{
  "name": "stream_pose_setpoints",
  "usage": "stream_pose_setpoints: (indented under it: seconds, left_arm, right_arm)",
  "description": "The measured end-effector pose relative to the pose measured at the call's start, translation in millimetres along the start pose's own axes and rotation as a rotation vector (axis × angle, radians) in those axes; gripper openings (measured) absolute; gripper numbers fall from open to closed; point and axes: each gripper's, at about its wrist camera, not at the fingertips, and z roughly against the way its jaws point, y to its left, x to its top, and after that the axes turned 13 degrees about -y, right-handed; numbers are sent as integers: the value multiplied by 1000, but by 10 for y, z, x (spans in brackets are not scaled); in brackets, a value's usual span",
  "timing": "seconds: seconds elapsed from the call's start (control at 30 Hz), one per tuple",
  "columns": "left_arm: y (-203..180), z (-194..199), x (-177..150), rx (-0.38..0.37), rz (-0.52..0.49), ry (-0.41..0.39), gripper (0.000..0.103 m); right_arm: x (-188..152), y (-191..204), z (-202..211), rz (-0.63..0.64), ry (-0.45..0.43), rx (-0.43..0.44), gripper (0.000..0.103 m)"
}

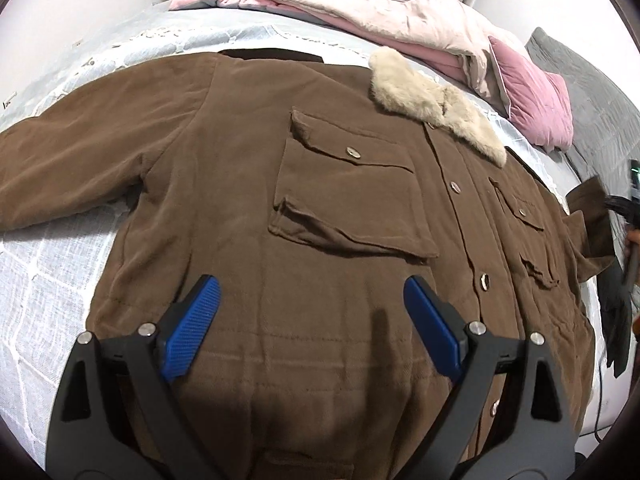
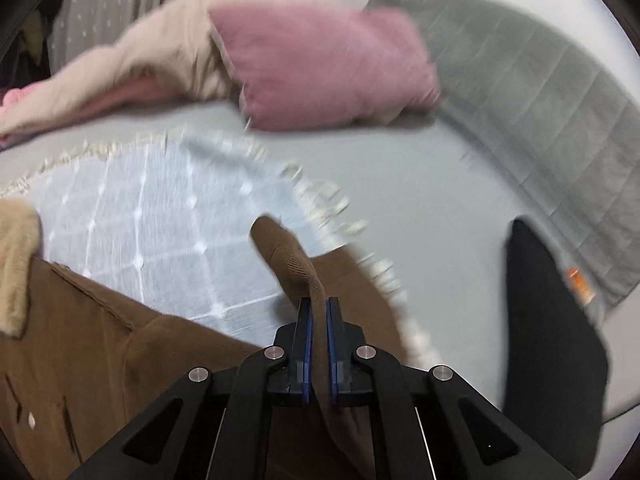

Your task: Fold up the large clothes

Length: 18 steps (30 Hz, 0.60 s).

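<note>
A large brown jacket [image 1: 248, 184] with chest pockets and a beige fur collar [image 1: 436, 108] lies front up on the bed. My left gripper [image 1: 312, 292] is open with its blue pads apart, hovering over the jacket's lower front, holding nothing. My right gripper [image 2: 316, 312] is shut on the jacket's right sleeve cuff [image 2: 292, 256] and holds it lifted off the bed. In the left wrist view the raised sleeve [image 1: 592, 220] shows at the far right. The jacket body [image 2: 80, 352] and fur collar [image 2: 16, 264] fill the lower left of the right wrist view.
A light blue checked blanket [image 1: 48, 280] with a fringed edge lies under the jacket. A pink pillow [image 2: 320, 68] and pink-beige bedding [image 1: 380, 16] lie at the back. A grey quilt [image 2: 540, 112] and a black garment [image 2: 548, 340] lie to the right.
</note>
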Motion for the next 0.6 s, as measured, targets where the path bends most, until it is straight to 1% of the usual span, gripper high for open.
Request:
stream_pose_setpoints:
  seconds: [0.03,0.1,0.17,0.2,0.27,0.3,0.33,0.4,0.43,0.5,0.53,0.57,0.6]
  left_arm:
    - [2,18,-3,-6,3,1,93]
    - [6,42,-4,-18,12,4,93]
    - [4,64,-7,-25,14,8,93]
    - [0,78,-9,-27,13,7,93]
    - [-8,100,-11,-35,13,7,93]
    - [-18,110,-16,-36,13,6,93]
    - [-21,121,-18,-38,13,4,93]
    - [-30,137,-24,-40,9,4,93]
    - [-32,143,-27,-40,7,4,93]
    - [-38,153,-33,-36,1,1,93]
    - [-42,155,-36,-33,0,0,93]
    - [-41,155,-38,-31,-3,0,93]
    - [-46,152,-40,-29,-6,-1,93]
  right_arm:
    - [1,-223,192,-13,-27,-21,5]
    - [-57,-583,443,-57,-45,-42,5]
    - [-193,-934,663,-101,-52,-57,5]
    - [-276,-1072,753,-114,-52,-67,5]
    - [-577,-1391,945,-133,-30,-102,5]
    - [-719,-1496,1005,-138,-7,-112,5]
    - [-930,-1620,1024,-144,40,-116,5]
    - [-1320,-1813,962,-153,155,-115,7]
    - [-1560,-1950,902,-171,232,-110,7]
    - [-1779,-2145,858,-230,310,-90,8]
    - [-1851,-2295,874,-308,327,-45,10]
    - [-1861,-2385,892,-364,321,-8,11]
    - [-1848,-2470,916,-424,309,35,17]
